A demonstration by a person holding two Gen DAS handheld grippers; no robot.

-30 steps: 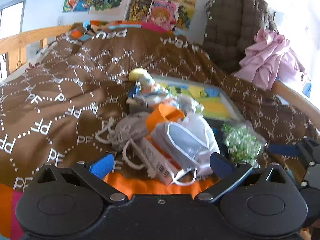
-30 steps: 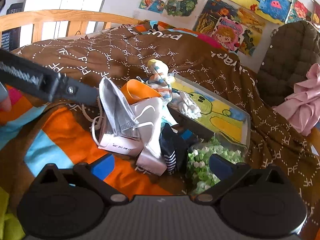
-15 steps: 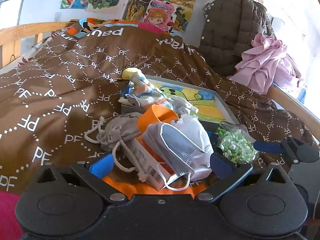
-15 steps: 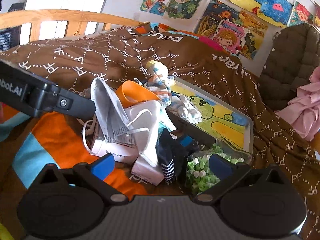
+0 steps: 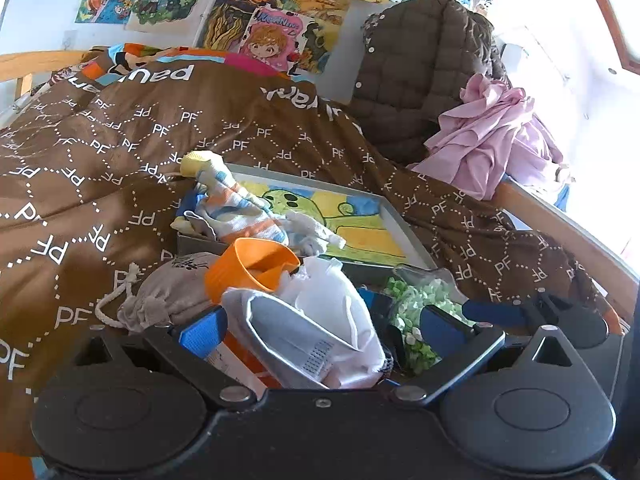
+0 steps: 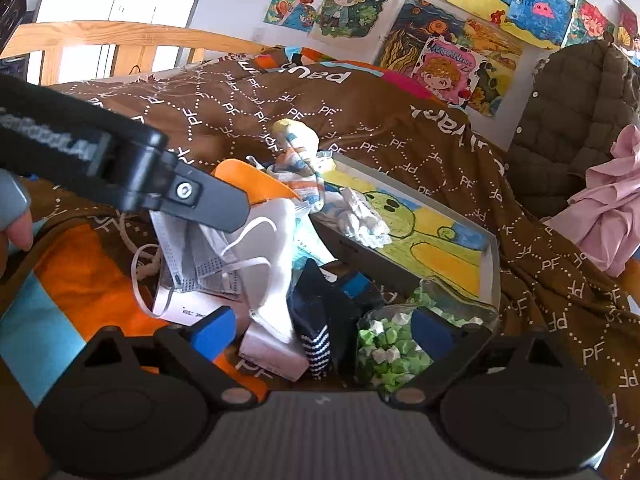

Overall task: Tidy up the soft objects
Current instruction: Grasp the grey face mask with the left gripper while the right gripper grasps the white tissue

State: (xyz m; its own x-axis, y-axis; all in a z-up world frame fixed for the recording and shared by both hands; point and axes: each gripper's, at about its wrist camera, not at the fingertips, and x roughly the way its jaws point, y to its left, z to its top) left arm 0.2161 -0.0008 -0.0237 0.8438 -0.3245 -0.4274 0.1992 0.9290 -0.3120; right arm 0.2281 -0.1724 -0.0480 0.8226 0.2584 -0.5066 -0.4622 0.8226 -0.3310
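A pile of soft things lies on the brown bedspread: grey and white face masks (image 5: 304, 332) (image 6: 208, 264), a grey drawstring pouch (image 5: 168, 296), a striped sock (image 5: 236, 208) (image 6: 300, 176), a dark sock (image 6: 316, 320), a white cloth (image 6: 360, 220), an orange cup (image 5: 248, 268) and a bag of green paper stars (image 5: 416, 316) (image 6: 384, 348). My left gripper (image 5: 320, 328) is open with the masks between its fingers. My right gripper (image 6: 320, 328) is open over the dark sock and the star bag. The left gripper's finger (image 6: 192, 196) crosses the right wrist view above the masks.
A grey tray (image 5: 404, 236) (image 6: 492, 264) with a cartoon picture lies behind the pile, with the striped sock and white cloth on its near corner. A brown quilted jacket (image 5: 420, 68) and a pink garment (image 5: 492, 140) hang at the back right. A wooden bed rail (image 5: 568, 228) runs along the right.
Both grippers have moved forward and closer to the pile. The left gripper's fingers now bracket the face masks. Both stay open.
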